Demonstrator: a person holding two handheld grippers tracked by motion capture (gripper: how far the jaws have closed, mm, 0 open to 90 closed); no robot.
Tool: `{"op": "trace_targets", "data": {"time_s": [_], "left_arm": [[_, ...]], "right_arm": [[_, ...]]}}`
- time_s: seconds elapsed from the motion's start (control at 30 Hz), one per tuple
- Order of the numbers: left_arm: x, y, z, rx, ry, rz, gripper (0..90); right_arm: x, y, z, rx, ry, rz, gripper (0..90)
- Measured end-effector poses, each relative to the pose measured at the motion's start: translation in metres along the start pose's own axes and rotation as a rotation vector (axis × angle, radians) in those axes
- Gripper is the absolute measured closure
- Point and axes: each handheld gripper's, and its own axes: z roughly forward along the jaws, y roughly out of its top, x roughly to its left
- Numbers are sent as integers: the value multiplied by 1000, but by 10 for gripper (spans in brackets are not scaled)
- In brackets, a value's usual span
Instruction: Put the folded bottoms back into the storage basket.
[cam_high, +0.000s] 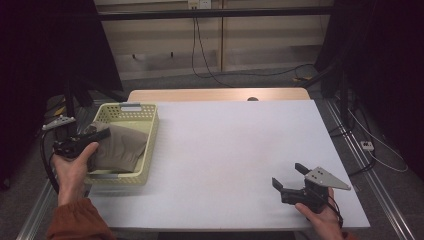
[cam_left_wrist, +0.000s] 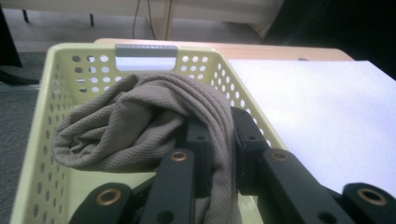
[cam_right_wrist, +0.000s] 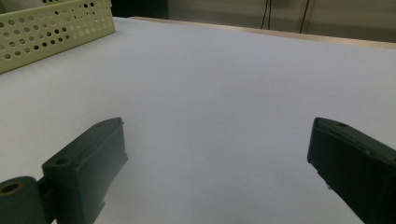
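Observation:
A crumpled grey-brown cloth (cam_high: 119, 147) lies in a pale yellow perforated basket (cam_high: 150, 131) at the table's left edge. My left gripper (cam_high: 97, 136) reaches into the basket from the left and is shut on a fold of the cloth (cam_left_wrist: 140, 121); in the left gripper view the fabric is pinched between the two black jaws of this gripper (cam_left_wrist: 219, 135), over the basket (cam_left_wrist: 56, 93). Near the front right corner, my right gripper (cam_high: 289, 175) rests low over the white tabletop with its jaws wide open. Nothing sits between the jaws of the right gripper (cam_right_wrist: 217, 154).
The white table surface (cam_high: 235, 145) stretches between the basket and the right gripper. A corner of the basket (cam_right_wrist: 56, 28) appears at the far left of the right gripper view. A wooden strip (cam_high: 220, 94) borders the table's far edge, with cables on the floor beyond.

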Motion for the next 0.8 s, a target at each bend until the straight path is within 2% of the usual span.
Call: {"op": "trace_targets", "data": {"time_s": [0.17,0.33,0.47,0.63,0.8], "left_arm": [[0,-1,9,25,-5,-4,797],[4,-4,16,87,63,16,794],[4,-5,20,131,111,49,791],[11,-4,21,166,167,13,792],[16,-2,26,142,134,-19,791]], "right_arm": [[0,0,0,0,-3,-3,41],[0,0,0,0,0,-6,41],[0,0,1,0,2,-4,41],[0,0,2,0,2,-4,41],[0,0,3,6,1,0,41]]}}
